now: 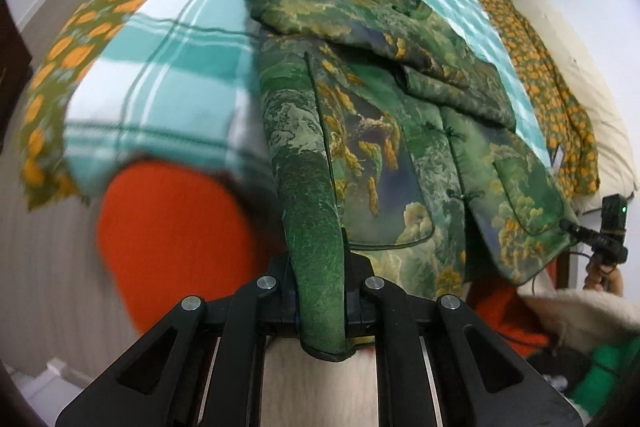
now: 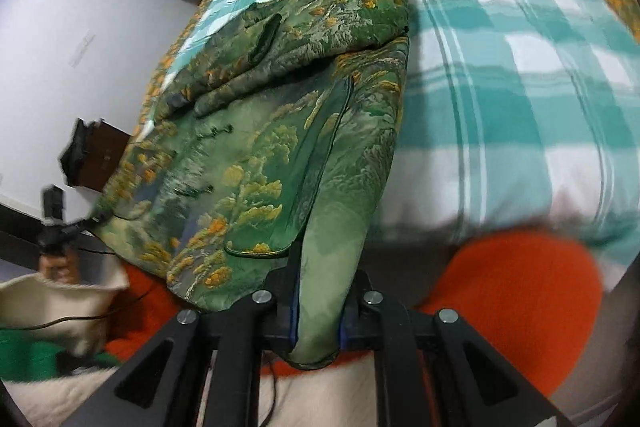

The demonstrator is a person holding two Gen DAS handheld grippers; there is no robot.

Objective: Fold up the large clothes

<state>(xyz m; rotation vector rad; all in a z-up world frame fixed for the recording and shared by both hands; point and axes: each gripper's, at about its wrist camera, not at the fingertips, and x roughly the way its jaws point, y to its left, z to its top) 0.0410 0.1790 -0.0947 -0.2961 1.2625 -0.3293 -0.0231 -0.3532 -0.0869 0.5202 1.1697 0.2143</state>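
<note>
Jacket [image 1: 404, 131], green brocade, lies on the checked bedspread [image 1: 168, 67] with its hem over the bed's near edge. My left gripper [image 1: 320, 307] and right gripper [image 2: 318, 311] each pinch a hem corner; I should lift both evenly, keeping the hem taut.

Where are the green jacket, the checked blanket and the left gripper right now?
green jacket [image 1: 384, 131]: left wrist view, front panel.
checked blanket [image 1: 172, 59]: left wrist view, bare top.
left gripper [image 1: 320, 307]: left wrist view, between fingertips, shut on jacket hem.

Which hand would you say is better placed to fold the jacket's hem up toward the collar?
Neither alone: the left gripper and right gripper are each shut on a bottom corner of the jacket, so both should probably carry together.
</note>
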